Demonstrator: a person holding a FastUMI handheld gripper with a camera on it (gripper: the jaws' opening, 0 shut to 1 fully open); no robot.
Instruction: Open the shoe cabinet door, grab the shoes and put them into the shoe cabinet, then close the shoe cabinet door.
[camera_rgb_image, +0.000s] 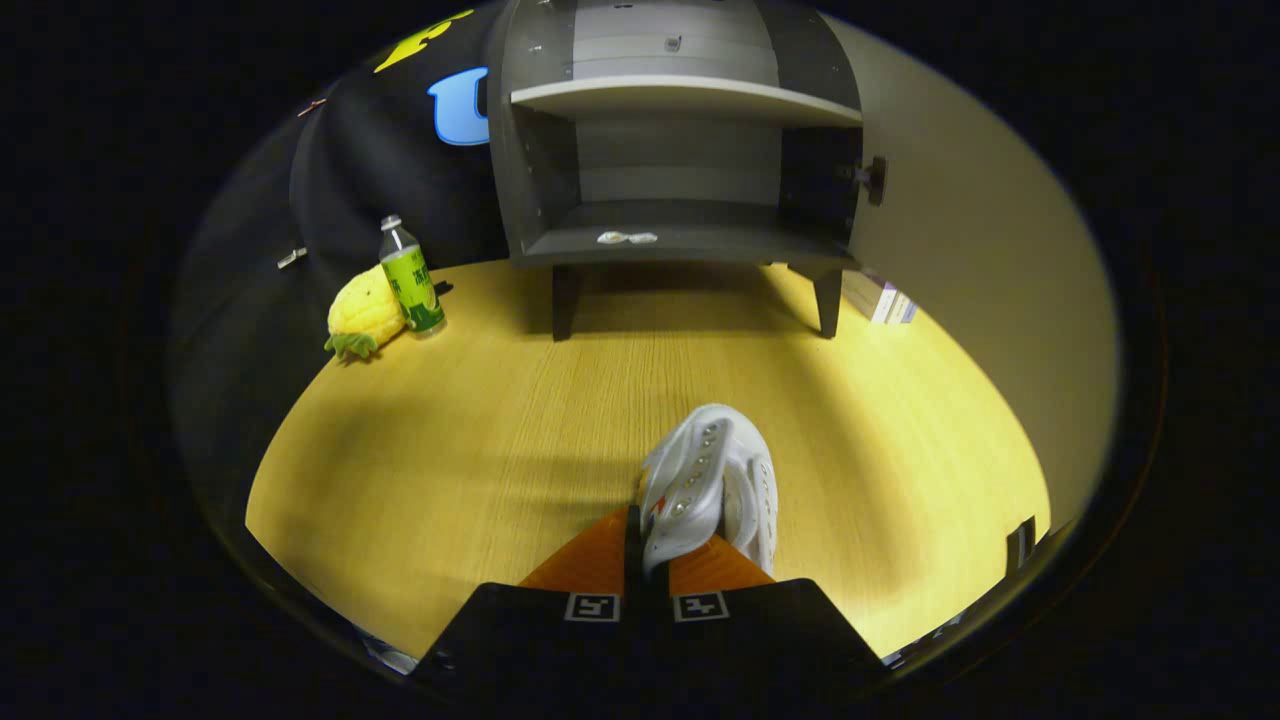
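With the cabinet (680, 150) door (980, 250) already swung open to the right, the first step looks done, and the middle one is under way: the tool (646, 560) is pinched narrow on the shoes (710, 480), both fingers pressing what seems to be the heel end, so the pair juts forward just ahead of them over the near part of the surface (480, 420). Whether the soles touch the wood or hang above it is hard to tell from this angle. Still left, as I judge it, are the carry to the far cabinet, the setting down inside and the shutting of the door. The shoes are pale and silvery, rounded at the toe, with rows of small eyelets along a smooth, slightly glossy upper. The cabinet is matte grey board on short dark legs, with one lighter shelf (690, 98) across it and a small pale scrap on its floor. The surface is yellowish wood grain. Far left stand a clear bottle (410, 280) with a green label and a knobbly plush pineapple (365, 315), touching.
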